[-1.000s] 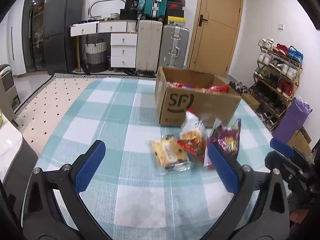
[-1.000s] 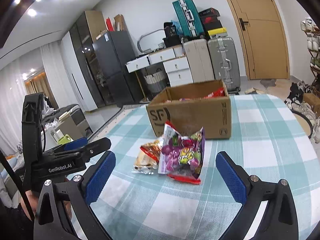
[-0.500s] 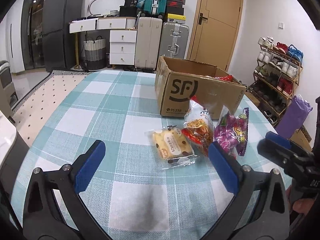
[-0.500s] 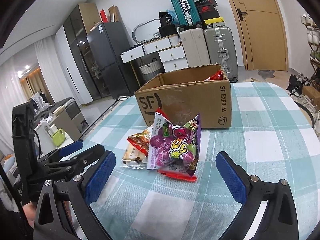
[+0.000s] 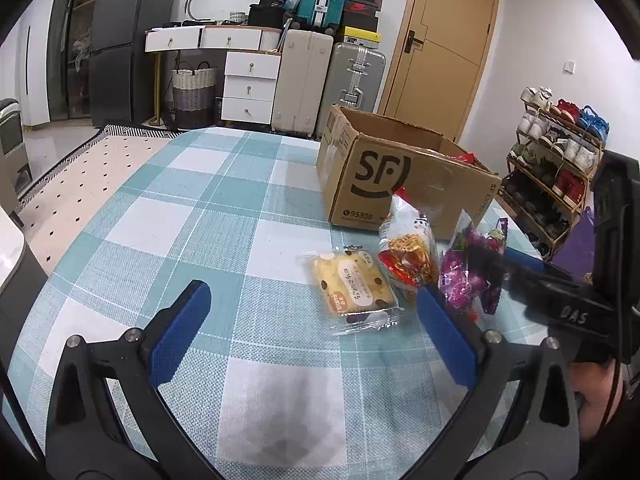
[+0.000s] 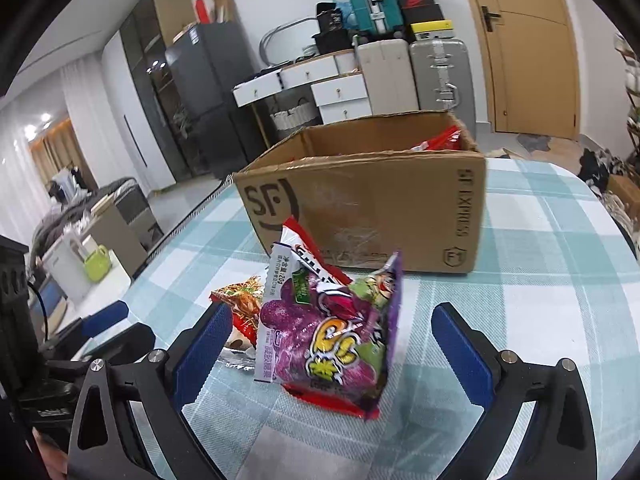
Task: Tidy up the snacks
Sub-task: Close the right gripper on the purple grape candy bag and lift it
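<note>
Three snack packets lie on the checked tablecloth in front of an open cardboard box (image 5: 400, 184) (image 6: 372, 204) that holds red packets. A yellow cake packet (image 5: 352, 280) lies leftmost, a red-orange noodle packet (image 5: 408, 252) (image 6: 240, 308) in the middle, a purple candy bag (image 5: 468, 272) (image 6: 332, 332) rightmost. My left gripper (image 5: 312, 336) is open and empty, just short of the cake packet. My right gripper (image 6: 332, 352) is open, its pads on either side of the purple bag, not touching it. It also shows in the left wrist view (image 5: 520, 276).
The round table (image 5: 200, 208) drops off at left and right. Beyond it stand suitcases (image 5: 352, 80), white drawers (image 5: 248, 88), a dark fridge (image 5: 116, 40), a wooden door (image 5: 448, 52) and a shoe rack (image 5: 556, 160) at right.
Both grippers have moved forward and lower toward the snacks. The right gripper now straddles the purple bag. Both stay open.
</note>
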A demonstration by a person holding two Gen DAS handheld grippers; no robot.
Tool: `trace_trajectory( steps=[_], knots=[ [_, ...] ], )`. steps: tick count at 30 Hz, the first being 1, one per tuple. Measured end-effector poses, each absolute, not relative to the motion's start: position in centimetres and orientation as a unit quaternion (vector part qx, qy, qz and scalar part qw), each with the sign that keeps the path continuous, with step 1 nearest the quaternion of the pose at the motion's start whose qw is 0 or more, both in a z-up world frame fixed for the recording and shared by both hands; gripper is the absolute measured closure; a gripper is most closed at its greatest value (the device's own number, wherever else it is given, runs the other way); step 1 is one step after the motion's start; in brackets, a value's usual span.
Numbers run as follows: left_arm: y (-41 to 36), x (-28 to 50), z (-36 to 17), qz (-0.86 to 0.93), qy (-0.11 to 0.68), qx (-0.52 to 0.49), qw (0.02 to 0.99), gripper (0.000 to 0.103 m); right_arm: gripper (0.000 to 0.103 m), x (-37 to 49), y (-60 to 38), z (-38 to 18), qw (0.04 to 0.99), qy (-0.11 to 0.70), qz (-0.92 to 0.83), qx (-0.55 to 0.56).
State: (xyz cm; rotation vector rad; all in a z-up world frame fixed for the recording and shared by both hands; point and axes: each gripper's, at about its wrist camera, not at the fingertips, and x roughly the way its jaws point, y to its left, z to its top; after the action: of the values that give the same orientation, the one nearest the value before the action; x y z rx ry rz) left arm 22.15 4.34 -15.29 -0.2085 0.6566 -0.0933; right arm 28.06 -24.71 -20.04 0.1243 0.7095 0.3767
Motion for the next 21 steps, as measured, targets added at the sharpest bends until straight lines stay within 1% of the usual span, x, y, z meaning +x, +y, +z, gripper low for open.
trace_trajectory(
  steps=[3,4,5,9,10,11,14,17,21],
  knots=[
    [4.4,22.4,-15.6,-0.049,0.324,-0.106,0.939,0.001,0.005,28.7,-24.1,-20.6,0.917,0.353,0.181,0.048],
    [4.3,22.5,-15.7,-0.049,0.325,-0.106,0.938,0.001,0.009,29.0,-24.1,-20.8,0.914,0.358,0.184,0.051],
    [4.2,22.7,-15.8,-0.050,0.328,-0.105,0.938,0.001,0.018,29.2,-24.0,-21.1,0.912,0.362,0.187,0.054],
    [4.3,22.7,-16.1,-0.052,0.328,-0.110,0.937,0.001,0.045,29.7,-24.3,-21.8,0.907,0.374,0.184,0.061],
    [4.3,22.8,-16.2,-0.051,0.328,-0.111,0.937,0.001,0.054,29.6,-24.5,-21.8,0.908,0.372,0.182,0.065],
    [4.3,22.8,-16.2,-0.050,0.328,-0.112,0.937,0.001,0.056,29.6,-24.6,-21.8,0.908,0.371,0.181,0.069],
    [4.4,22.9,-16.6,-0.050,0.333,-0.115,0.935,0.001,0.067,29.3,-25.0,-21.9,0.905,0.369,0.194,0.080],
    [4.3,22.9,-16.7,-0.051,0.334,-0.112,0.935,0.001,0.070,28.5,-25.6,-21.6,0.910,0.356,0.197,0.082],
    [4.1,22.7,-16.7,-0.051,0.331,-0.106,0.936,0.001,0.070,27.8,-26.3,-21.7,0.909,0.355,0.196,0.095]
  ],
)
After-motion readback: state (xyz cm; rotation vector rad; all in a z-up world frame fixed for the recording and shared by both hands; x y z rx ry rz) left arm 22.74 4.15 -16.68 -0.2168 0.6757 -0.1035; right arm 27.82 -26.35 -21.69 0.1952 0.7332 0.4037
